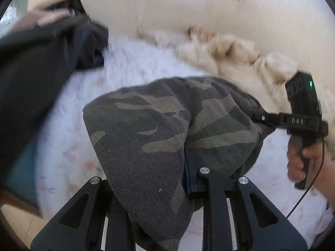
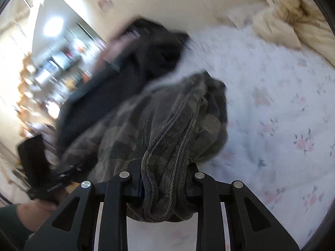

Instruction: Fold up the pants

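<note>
The camouflage pants are held lifted above the flowered bedsheet. The left gripper is clamped on a fold of the fabric. The right gripper is clamped on a bunched, corded edge. A dark garment, seemingly another piece of clothing, is blurred beyond.

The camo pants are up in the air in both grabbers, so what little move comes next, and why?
Probably lower the camo pants flat onto the flowery sheet. Both the left gripper and the right gripper pinch bunched cloth, so the pants hang crumpled above the bed. A neat fold likely needs them lying spread out first. The bare sheet beside the dark clothes looks free.
</note>
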Available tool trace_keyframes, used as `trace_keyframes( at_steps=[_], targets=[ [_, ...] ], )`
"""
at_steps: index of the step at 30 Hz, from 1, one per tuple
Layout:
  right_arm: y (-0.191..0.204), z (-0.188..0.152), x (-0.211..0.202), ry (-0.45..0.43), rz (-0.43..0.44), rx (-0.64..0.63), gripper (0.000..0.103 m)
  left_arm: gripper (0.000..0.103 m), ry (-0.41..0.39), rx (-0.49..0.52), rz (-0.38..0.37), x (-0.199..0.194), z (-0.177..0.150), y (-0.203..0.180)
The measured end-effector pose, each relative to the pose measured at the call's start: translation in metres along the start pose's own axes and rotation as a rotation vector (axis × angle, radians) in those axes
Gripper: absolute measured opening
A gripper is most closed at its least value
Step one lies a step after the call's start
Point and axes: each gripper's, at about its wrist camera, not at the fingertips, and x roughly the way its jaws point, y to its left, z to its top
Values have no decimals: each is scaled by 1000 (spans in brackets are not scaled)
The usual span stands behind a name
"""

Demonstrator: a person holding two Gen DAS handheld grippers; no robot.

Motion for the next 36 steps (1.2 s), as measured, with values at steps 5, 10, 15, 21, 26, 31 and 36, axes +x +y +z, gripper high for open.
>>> trace_keyframes(
  at_steps=[5, 10, 15, 21, 26, 31, 36],
  targets=[
    [-60, -49, 48, 133, -21, 63, 38, 35, 166, -108, -82, 60, -60, 28],
    [-93, -74, -1, 95, -92, 68, 78, 69, 186, -18, -7, 12, -96, 21],
    [-64, -43, -39, -21, -238, -53, 39, 68, 32, -91, 77, -34, -70, 23],
    [5, 4, 16, -22, -345, -176, 15, 16, -8, -102, 197, 10, -17, 11],
    [10, 24, 73, 15, -428, -175, 10, 9, 56, -103, 287, 66, -7, 19],
    [-21, 2, 103, 36, -621, -215, 0, 9, 84, -90, 304, 87, -15, 29],
    [-19, 5, 94, 16, -595, -188, 4, 11, 55, -107, 312, 76, -18, 27]
  ],
)
